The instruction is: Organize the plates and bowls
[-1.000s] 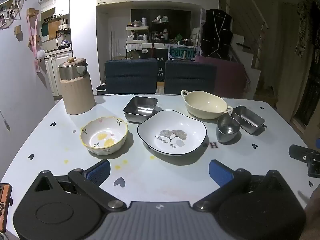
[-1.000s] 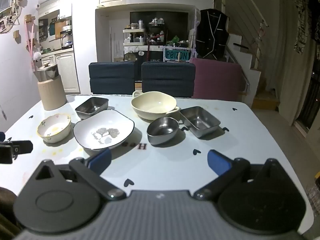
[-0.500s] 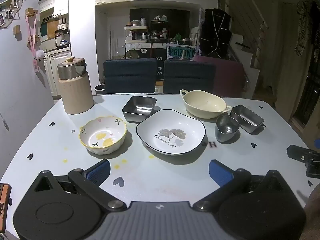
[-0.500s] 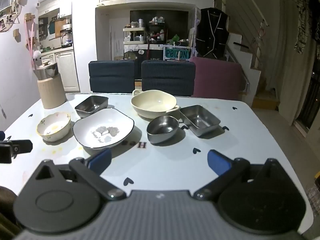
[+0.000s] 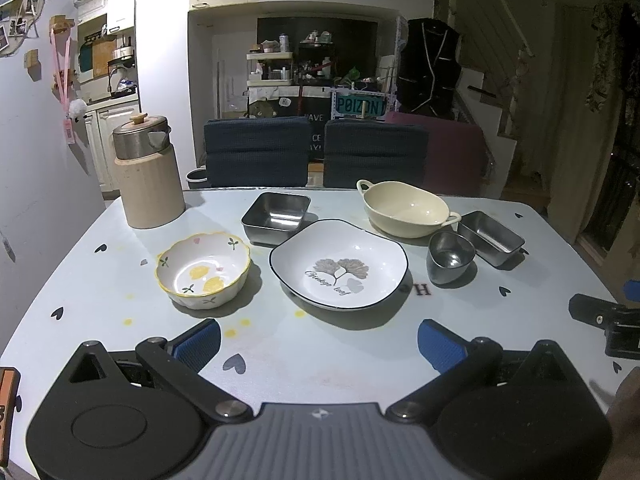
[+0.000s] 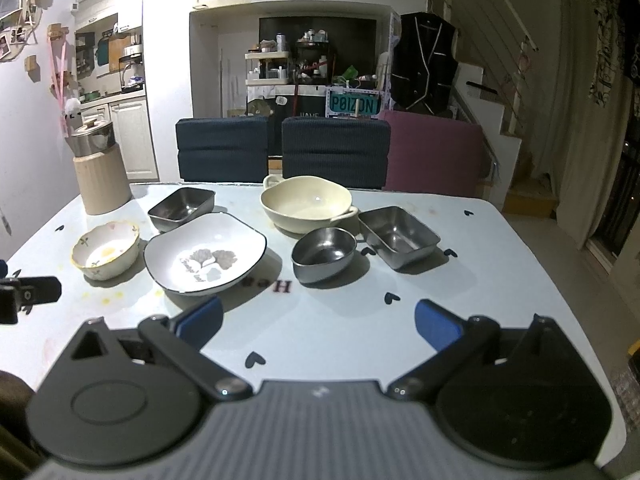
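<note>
We're hovering with both the left gripper and right gripper spread wide, empty; rushing risks knocking the plate against the steel bowl.

Six dishes sit upright and empty mid-table: a lemon-patterned bowl toward the left edge, a white ginkgo plate, a square steel bowl and cream handled bowl behind, a round steel bowl and a rectangular steel tray rightward.
</note>
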The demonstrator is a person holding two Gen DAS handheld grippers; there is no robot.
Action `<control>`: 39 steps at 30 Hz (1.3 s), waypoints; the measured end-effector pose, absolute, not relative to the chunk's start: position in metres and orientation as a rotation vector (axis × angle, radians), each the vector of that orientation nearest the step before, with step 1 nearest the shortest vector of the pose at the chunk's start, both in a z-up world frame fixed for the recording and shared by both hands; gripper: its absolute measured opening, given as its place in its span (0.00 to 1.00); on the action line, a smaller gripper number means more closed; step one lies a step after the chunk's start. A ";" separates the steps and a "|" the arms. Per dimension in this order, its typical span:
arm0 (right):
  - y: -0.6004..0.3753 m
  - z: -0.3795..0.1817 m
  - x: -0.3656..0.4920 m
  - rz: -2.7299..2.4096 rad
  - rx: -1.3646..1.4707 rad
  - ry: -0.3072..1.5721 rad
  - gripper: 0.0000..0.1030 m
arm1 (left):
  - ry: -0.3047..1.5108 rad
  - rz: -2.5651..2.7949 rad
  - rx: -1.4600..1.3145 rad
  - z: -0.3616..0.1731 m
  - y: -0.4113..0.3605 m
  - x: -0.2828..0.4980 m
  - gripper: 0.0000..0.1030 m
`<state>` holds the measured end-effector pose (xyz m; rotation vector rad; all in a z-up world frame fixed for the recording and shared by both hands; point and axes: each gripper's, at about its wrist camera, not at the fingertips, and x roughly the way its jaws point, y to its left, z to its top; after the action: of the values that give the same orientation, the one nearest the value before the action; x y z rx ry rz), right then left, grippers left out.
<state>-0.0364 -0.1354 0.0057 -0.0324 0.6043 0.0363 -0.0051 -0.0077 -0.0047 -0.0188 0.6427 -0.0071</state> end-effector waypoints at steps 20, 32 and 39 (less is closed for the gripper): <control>-0.133 0.005 -0.036 0.035 -0.041 0.616 1.00 | 0.644 -0.008 -0.020 -0.006 -0.013 -0.007 1.00; -0.133 0.005 -0.036 0.035 -0.043 0.619 1.00 | 0.644 -0.007 -0.022 -0.006 -0.015 -0.008 1.00; -0.133 0.005 -0.036 0.034 -0.044 0.620 1.00 | 0.645 -0.009 -0.022 -0.006 -0.014 -0.007 1.00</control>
<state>-0.0358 -0.1326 0.0054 -0.0440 0.6196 0.0341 -0.0073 -0.0135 -0.0056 -0.0221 0.6450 -0.0087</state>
